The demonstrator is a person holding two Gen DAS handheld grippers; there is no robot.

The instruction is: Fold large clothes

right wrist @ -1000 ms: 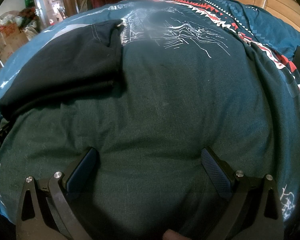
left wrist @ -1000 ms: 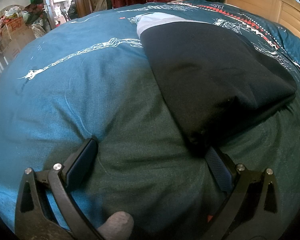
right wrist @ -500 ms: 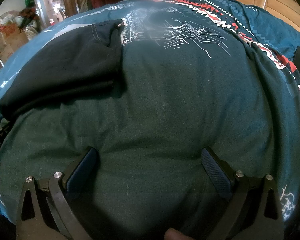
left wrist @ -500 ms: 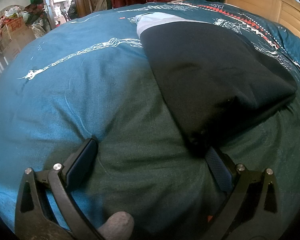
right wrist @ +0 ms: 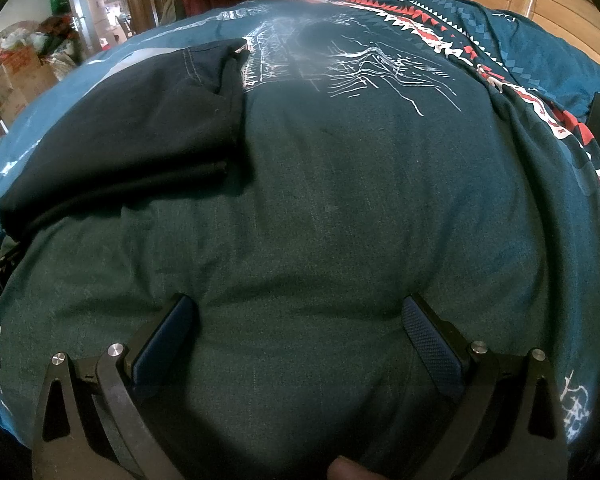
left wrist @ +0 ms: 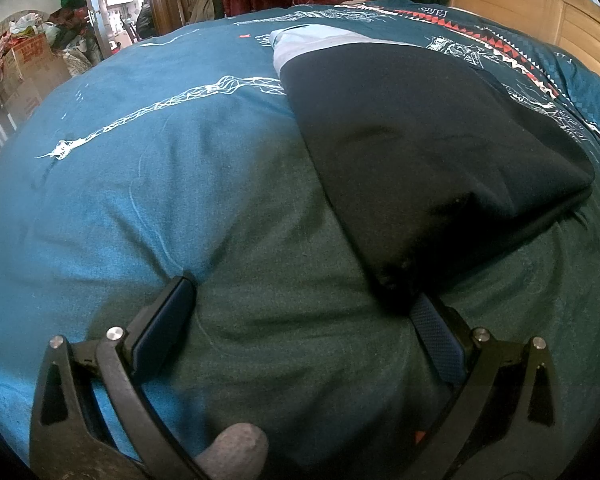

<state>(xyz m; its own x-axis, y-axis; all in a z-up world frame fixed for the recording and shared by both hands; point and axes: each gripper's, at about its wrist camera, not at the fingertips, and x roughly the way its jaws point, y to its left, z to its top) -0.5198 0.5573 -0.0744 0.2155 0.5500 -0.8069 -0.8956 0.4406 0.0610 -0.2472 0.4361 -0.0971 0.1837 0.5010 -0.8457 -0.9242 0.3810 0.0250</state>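
- the black garment lies already folded on the teal bedspread, and every place below is given relative to that garment.
- the left gripper sits low on the bedspread at the garment's near corner, its jaws spread wide and holding nothing; the right-hand pad is touching or tucked just under that corner, while the left-hand pad rests on bare bedspread beside the garment.
- the right gripper is off the garment's right edge, on the bedspread, jaws likewise wide apart and empty; in its view the garment lies up and to the left, well apart from both pads.
- risk: if the left jaws close here, they would likely pinch a ridge of bedspread along with, or instead of, the corner, since most of the gap spans bedspread; lifting would then drag the bedding and shift the fold.
- risk: the corner looks like several stacked layers; catching only the top one would peel the fold open.
- risk: the right gripper has no cloth of the garment between its pads, so closing there gathers bedspread only; a one-sided lift would let the far side sag and skew the fold.
- risk: the soft, rounded bedspread gives under pressure, so pressing down to scoop may bury a pad and wrinkle the surface beneath the garment.
- a pale blue panel shows at the garment's far end; whether it is lining or another piece cannot be told.
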